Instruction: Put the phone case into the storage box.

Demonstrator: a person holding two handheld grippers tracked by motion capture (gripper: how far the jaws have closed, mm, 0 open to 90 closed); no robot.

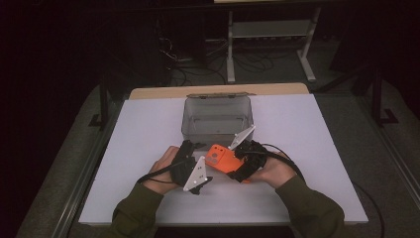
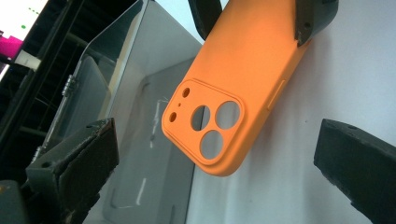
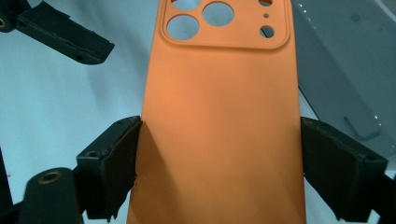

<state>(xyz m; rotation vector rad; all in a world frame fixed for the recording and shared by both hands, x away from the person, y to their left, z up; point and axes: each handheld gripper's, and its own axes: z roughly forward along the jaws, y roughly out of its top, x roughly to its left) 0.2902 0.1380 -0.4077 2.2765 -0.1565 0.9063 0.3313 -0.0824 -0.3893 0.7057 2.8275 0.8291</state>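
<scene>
Orange phone case (image 3: 219, 121); matte, with round camera cutouts.

The high view is dim and soft: the room behind lies almost black, and only the white rectangular tabletop (image 1: 148, 148) catches even light. Both gripper views are brighter and sharper, tinted cool blue. The matte orange silicone phone case (image 3: 219, 116) shows no glare, with a faint shadow at one edge; the clear plastic box (image 2: 154, 140) looks hazy, and nearby black pads blur
</scene>
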